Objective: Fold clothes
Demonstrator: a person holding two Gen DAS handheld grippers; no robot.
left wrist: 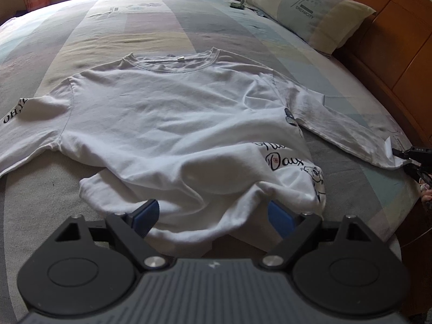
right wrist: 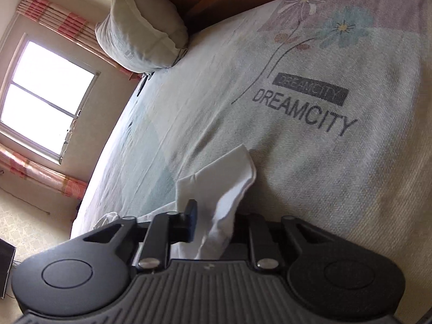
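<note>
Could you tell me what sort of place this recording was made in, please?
Most likely a home bedroom. A white T-shirt lies spread on a bed with a patchwork cover, a pillow leans against a wooden headboard, and a curtained window lights the room.

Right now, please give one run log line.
left hand-held gripper: open over shirt hem | right hand-held gripper: shut on white T-shirt sleeve cuff

A pillow [left wrist: 305,10] against the headboard carries the printed word "DREAMCITY" under a flower drawing. The bedsheet [right wrist: 310,102] shows "DREAMCITY" twice, once in a dark box and once in larger letters below. A white T-shirt [left wrist: 167,113] has "OH," readable on one sleeve, and cursive lettering near its hem that looks like "Day".
</note>
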